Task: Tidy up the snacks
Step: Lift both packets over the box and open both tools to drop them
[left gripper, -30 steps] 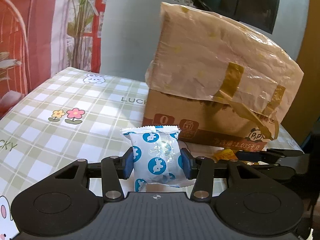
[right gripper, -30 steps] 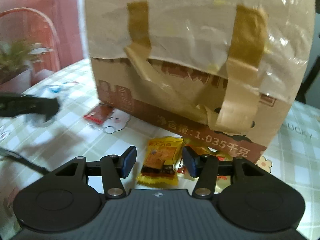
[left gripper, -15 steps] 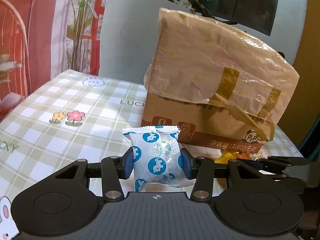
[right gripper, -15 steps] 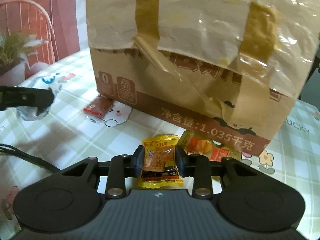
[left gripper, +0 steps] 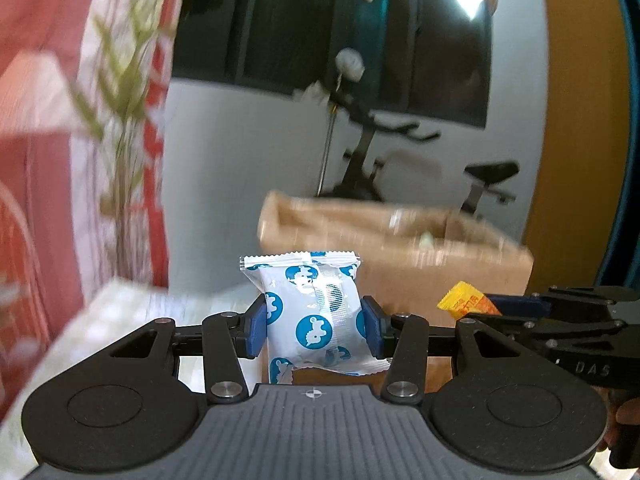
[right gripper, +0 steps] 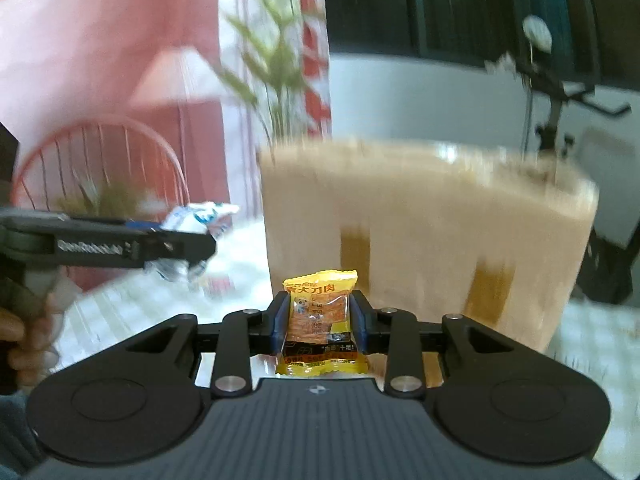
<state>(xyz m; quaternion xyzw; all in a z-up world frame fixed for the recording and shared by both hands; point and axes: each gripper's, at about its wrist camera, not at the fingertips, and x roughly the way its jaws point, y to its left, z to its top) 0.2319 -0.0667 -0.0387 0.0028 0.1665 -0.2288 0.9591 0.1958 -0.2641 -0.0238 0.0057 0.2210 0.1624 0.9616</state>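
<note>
Counted two grippers: left, right. Two snack packs: one white-blue, one yellow. One box. One exercise bike. One chair.

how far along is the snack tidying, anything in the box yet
Done: both grabs. The left tool is shut on a blue-and-white packet, the right tool on a yellow packet, both in the air before the open cardboard box. Left: dropping both in. What the box already holds is too blurred to tell.
</note>
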